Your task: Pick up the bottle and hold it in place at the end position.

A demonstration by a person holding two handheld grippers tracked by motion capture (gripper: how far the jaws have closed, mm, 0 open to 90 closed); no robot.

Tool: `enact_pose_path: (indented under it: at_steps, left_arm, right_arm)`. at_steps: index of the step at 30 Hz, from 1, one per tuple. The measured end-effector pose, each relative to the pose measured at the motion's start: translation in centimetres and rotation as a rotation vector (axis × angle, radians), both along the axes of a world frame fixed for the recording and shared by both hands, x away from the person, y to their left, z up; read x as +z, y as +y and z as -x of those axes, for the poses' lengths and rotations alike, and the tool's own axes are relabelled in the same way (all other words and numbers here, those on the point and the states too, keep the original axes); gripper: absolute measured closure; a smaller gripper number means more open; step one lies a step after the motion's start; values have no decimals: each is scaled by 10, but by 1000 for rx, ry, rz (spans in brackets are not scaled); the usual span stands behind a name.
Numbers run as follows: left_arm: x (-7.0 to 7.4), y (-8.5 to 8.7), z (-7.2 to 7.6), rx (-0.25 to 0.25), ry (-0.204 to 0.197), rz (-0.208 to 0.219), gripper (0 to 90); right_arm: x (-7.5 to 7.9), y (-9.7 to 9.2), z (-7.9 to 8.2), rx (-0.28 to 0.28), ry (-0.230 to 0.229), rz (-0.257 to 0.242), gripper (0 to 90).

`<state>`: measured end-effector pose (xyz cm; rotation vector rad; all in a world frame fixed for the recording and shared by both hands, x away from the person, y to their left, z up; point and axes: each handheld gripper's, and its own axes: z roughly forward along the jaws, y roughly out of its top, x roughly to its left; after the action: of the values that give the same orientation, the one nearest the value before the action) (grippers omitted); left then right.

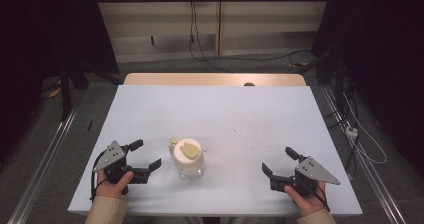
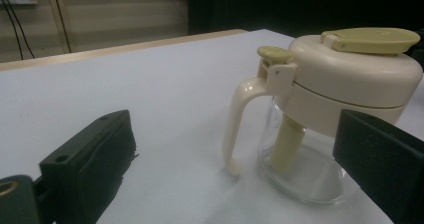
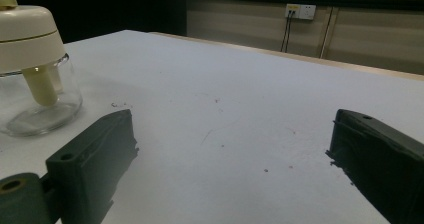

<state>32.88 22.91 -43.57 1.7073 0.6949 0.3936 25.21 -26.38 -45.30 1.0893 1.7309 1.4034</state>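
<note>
Where the person's forearms enter at the near edge of the table (image 1: 150, 109), each hand holds one gripper low over the white surface. The left gripper (image 1: 147, 156) sits at the near left with its jaws spread wide and nothing between them; the left hand (image 1: 116, 183) grips its body from behind. The right gripper (image 1: 279, 162) sits at the near right, jaws likewise spread apart and empty, held by the right hand (image 1: 306, 200). Both grippers point inward toward the table's middle.

Between them, nearer the left gripper, stands a jar (image 1: 188, 158) with a clear glass body and a cream plastic lid (image 2: 357, 71). It is upright and rests on the table. In the left gripper view, the jar stands just beyond the jaws, its cream handle (image 2: 239, 119) facing that camera, a yellow-green flap (image 2: 372, 38) on top of the lid and a pale tube (image 2: 287, 144) reaching down inside the glass. No jaw touches the jar.

Farther off, small dark specks (image 3: 217, 101) mark the surface. Beyond the table's wooden far edge (image 1: 215, 79), cables (image 1: 197, 39) hang down the wall.
</note>
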Motion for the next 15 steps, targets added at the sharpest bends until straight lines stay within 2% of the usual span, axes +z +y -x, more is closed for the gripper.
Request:
enact_pose_path:
  at_steps: [7,12,15]
  left_arm:
    - [1,-3,1,-14,0,4,27]
    - [3,-6,1,-55,-2,-14,37]
    - [5,-9,3,-80,6,-5,40]
  right_arm:
    - [0,0,0,4,3,3,39]
    - [0,0,0,0,5,1,40]
    - [0,0,0,1,7,2,41]
